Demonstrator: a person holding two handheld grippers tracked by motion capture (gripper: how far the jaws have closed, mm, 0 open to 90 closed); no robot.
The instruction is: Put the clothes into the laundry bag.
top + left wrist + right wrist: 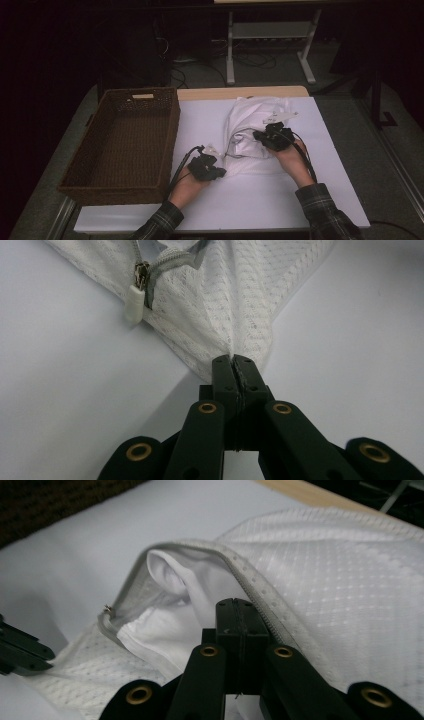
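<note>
Left gripper (233,360) clenched on white mesh zip laundry bag (235,295) corner; right gripper (235,604) pinched at zip edge, grasp unclear. Lift toward 12 o'clock, keeping opening taut.

Brown wicker basket (122,145) left on table (280,200).

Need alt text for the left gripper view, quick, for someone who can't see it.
The left gripper has its black jaws shut on a bunched corner of a white mesh laundry bag lying on a white table cover. The bag's white zipper pull hangs at upper left.
</note>
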